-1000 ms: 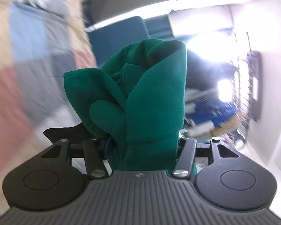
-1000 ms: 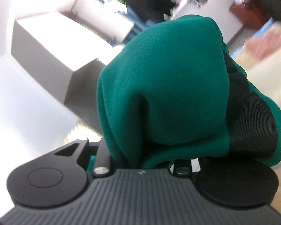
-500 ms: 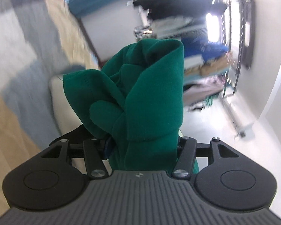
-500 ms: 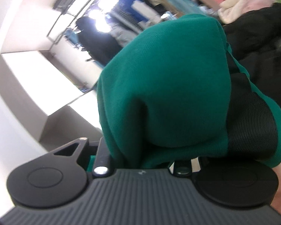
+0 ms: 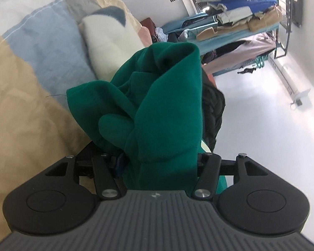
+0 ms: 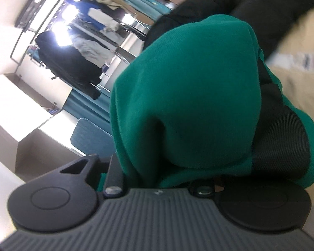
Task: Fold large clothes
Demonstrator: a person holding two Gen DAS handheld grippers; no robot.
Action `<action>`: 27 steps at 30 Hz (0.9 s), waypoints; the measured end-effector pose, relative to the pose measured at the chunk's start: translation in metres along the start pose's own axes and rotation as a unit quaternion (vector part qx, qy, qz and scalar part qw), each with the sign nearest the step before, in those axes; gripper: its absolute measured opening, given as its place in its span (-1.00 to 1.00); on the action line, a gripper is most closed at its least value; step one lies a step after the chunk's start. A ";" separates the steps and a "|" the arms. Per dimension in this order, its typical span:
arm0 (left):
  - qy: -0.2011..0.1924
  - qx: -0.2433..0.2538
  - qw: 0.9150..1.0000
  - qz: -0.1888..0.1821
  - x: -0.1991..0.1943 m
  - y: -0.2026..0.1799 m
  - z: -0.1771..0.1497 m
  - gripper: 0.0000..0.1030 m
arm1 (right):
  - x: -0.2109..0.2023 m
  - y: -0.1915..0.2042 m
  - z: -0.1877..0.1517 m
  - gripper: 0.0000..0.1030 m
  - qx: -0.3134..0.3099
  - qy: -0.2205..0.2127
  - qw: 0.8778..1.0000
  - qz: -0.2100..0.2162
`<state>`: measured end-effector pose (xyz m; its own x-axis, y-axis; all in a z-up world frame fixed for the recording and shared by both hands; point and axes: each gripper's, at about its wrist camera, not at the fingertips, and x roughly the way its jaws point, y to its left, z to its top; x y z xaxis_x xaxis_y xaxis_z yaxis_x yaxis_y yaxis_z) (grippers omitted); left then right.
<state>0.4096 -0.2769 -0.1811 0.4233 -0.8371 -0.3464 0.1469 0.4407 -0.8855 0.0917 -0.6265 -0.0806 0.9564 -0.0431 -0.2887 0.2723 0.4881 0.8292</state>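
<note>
Green garment point(image 5: 157, 104) fills the middle of both of my wrist views. I see it bunched up between the fingers of my left gripper point(image 5: 157, 161), which is clenched on a thick wad of the cloth; the folds rise up in front of the camera and hide the fingertips fully. The fabric there looks like soft fleece, with several rolled layers and one edge standing upright at the right side.

In the right wrist view the same green garment point(image 6: 188, 94) is draped over my right gripper point(image 6: 161, 179) like a hood. The tongs are covered by the cloth, so I do not see the tips, but the fabric comes out from between them and the linkages stand close together, so I judge this gripper also closed on the garment. A black mesh panel point(image 6: 282, 142) of the garment lies on the right side of the bundle.

Behind the left gripper I see a patchwork quilt point(image 5: 31, 62) in beige, blue and grey, with a white fluffy item point(image 5: 113, 44) lying on it. A dark garment point(image 5: 213, 113) is just behind the green one. Farther away stands a metal rack point(image 5: 240, 21) loaded with folded clothes, and beside it a pale floor point(image 5: 261, 115). The right view is partly blurred; there I can make out dark clothes point(image 6: 69, 62) hanging.
</note>
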 end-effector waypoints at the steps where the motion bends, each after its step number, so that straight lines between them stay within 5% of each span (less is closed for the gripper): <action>1: 0.001 0.006 1.000 0.001 0.003 0.003 -0.001 0.24 | -0.002 -0.007 -0.002 -0.34 0.009 0.001 1.000 0.003; 10: -0.002 0.015 1.000 -0.013 0.013 0.028 -0.014 0.38 | -0.031 -0.029 -0.041 -0.27 0.038 -0.008 0.999 0.028; 19: 0.006 0.009 1.000 -0.011 0.010 0.027 -0.011 0.48 | -0.019 -0.023 -0.039 -0.27 0.060 -0.015 0.998 0.034; 25: 0.030 -0.021 0.999 0.001 0.003 0.029 -0.007 0.78 | -0.023 -0.021 -0.039 -0.19 0.086 -0.001 0.996 0.023; 27: 0.018 -0.025 0.999 0.017 -0.009 0.030 -0.006 0.94 | -0.024 -0.019 -0.038 -0.02 0.094 0.005 0.995 0.012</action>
<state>0.4050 -0.2585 -0.2064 0.3945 -0.8332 -0.3876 0.0873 0.4539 -0.8868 0.0591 -0.6016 -0.1079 0.9620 -0.0238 -0.2721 0.2654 0.3172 0.9104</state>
